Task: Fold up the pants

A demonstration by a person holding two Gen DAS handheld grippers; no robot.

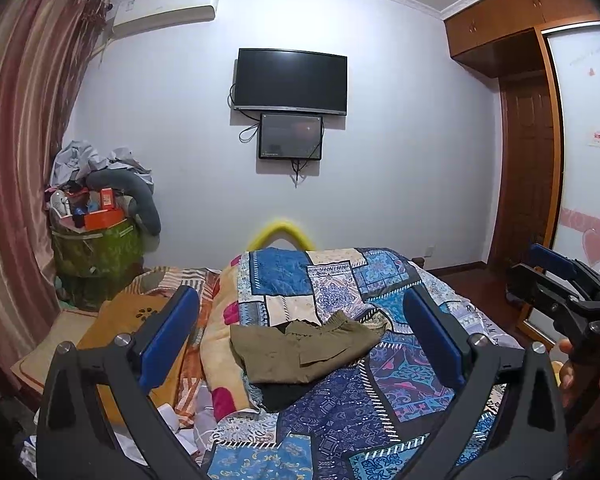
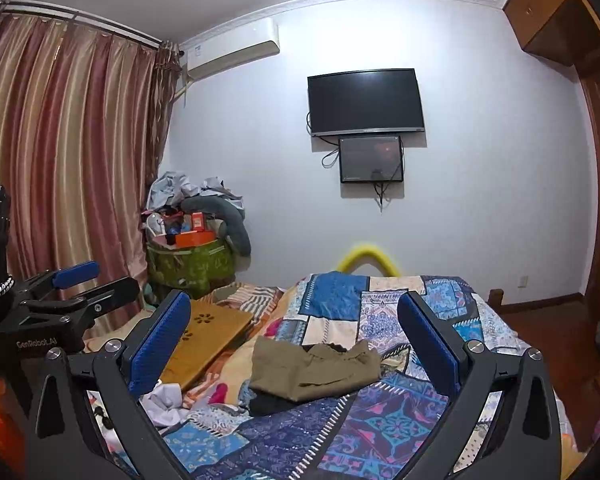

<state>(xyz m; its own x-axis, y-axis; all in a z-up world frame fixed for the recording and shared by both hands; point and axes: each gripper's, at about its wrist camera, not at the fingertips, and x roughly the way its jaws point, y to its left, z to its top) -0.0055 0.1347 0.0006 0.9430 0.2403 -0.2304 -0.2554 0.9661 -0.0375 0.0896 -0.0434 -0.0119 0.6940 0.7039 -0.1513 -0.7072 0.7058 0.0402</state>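
The soft olive-green pants (image 1: 306, 354) are lying folded in a small bundle on the blue patchwork quilt (image 1: 380, 400) on the bed. The left gripper (image 1: 300, 338) and the right gripper (image 2: 296, 344) are both hanging above them, jaws standing wide with nothing inside. The fold looks about done. To finish well, I think the grippers are needing to press gently and smooth the bumpy top edge flat.

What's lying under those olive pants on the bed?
The olive pants rest on the patchwork quilt. A dark piece of fabric pokes out from beneath their near edge; how far it extends, and anything else underneath, is covered.
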